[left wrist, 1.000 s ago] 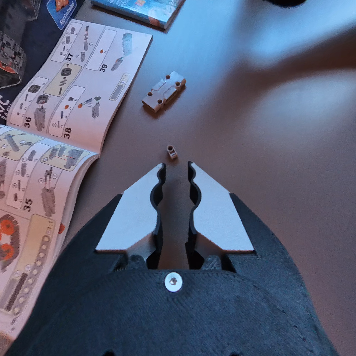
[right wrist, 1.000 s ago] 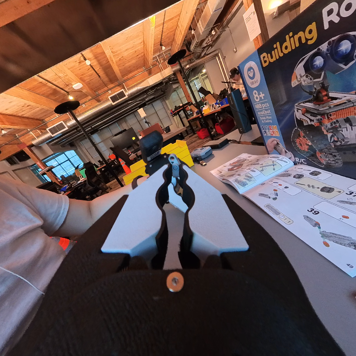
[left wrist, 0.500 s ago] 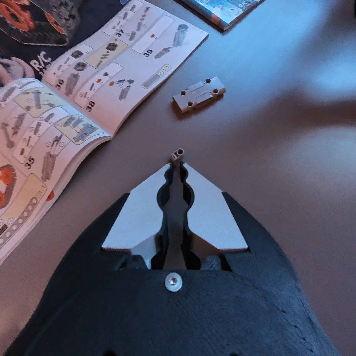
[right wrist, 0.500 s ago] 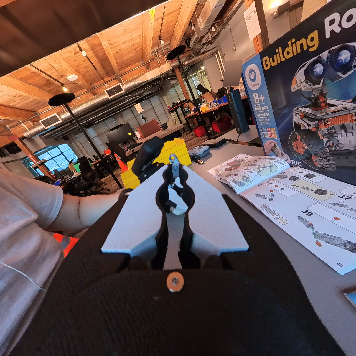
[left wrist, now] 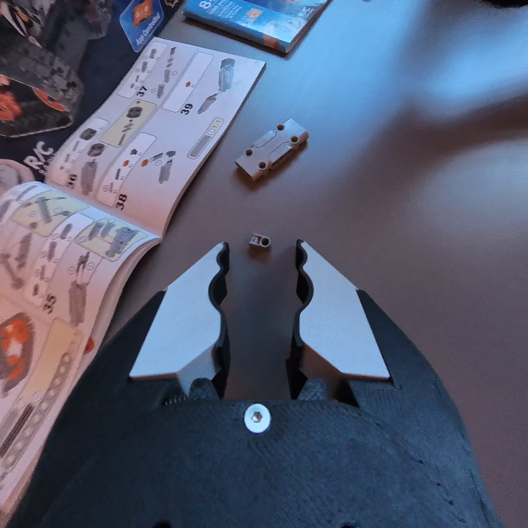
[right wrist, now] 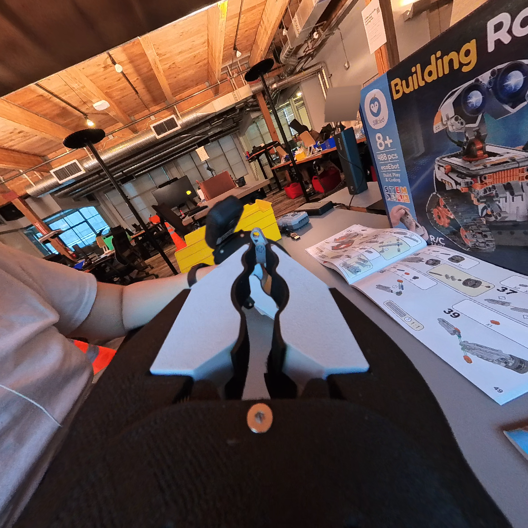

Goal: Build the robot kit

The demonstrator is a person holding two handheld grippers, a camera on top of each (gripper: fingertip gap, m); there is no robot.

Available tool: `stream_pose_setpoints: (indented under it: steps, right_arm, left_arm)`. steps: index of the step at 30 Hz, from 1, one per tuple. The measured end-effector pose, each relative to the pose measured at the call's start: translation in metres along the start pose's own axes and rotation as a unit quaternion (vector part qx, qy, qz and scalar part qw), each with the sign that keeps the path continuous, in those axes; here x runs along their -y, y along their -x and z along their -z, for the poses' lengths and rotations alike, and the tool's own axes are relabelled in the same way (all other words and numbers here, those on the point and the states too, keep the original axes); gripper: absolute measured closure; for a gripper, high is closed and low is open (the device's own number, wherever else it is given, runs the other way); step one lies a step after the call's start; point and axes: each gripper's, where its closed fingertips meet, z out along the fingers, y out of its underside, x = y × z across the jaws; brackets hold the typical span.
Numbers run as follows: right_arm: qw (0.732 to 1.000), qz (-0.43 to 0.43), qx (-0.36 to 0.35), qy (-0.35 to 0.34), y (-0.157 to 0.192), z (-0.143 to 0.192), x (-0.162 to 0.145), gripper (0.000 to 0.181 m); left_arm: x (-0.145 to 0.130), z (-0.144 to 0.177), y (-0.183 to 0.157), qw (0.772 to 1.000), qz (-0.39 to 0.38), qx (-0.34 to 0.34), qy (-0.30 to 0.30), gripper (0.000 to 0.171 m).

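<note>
My left gripper (left wrist: pixel 261 246) is open just above the table, its fingertips on either side of a tiny grey connector piece (left wrist: pixel 259 240) that lies loose on the dark tabletop. A flat grey block with four round holes (left wrist: pixel 271 150) lies farther ahead. My right gripper (right wrist: pixel 259 247) is shut on a slim grey beam piece (right wrist: pixel 259 248), held up in the air above the table with its holed end sticking out past the fingertips. Behind it I see the other gripper's black body (right wrist: pixel 224 220) and a person's forearm (right wrist: pixel 143 303).
An open instruction booklet lies at the left of the left wrist view (left wrist: pixel 137 148) and at the right of the right wrist view (right wrist: pixel 428 291). A big kit box (right wrist: pixel 463 148) stands behind it. A thin blue booklet (left wrist: pixel 257 20) lies ahead. A yellow bin (right wrist: pixel 237 237) stands beyond the table. Spacing between my two grippers at the tips: around 15 centimeters.
My left gripper shut on the tiny connector half a second ago and has now opened wide; the connector lies on the table turned sideways. The right gripper keeps its grip and has barely moved.
</note>
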Motion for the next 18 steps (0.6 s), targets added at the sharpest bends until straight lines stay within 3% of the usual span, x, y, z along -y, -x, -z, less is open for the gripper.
stream_pose_setpoints:
  steps: [3,7,13,18]
  right_arm:
    - [1.0,0.001,-0.003,0.004,-0.002,0.0,-0.002,0.175]
    - [1.0,-0.002,-0.003,0.005,-0.004,0.0,-0.003,0.175]
    - [1.0,-0.003,-0.003,0.009,-0.005,-0.001,-0.005,0.175]
    - [1.0,-0.001,-0.002,0.013,-0.004,-0.002,-0.006,0.175]
  left_arm:
    - [0.004,-0.005,-0.001,0.998,0.035,-0.048,-0.013,0.126]
    - [0.004,-0.006,0.002,0.999,0.004,-0.041,-0.015,0.133]
    - [0.003,-0.004,-0.004,0.999,-0.013,-0.042,-0.016,0.158]
    - [-0.003,0.003,-0.01,0.999,-0.009,-0.047,-0.015,0.158]
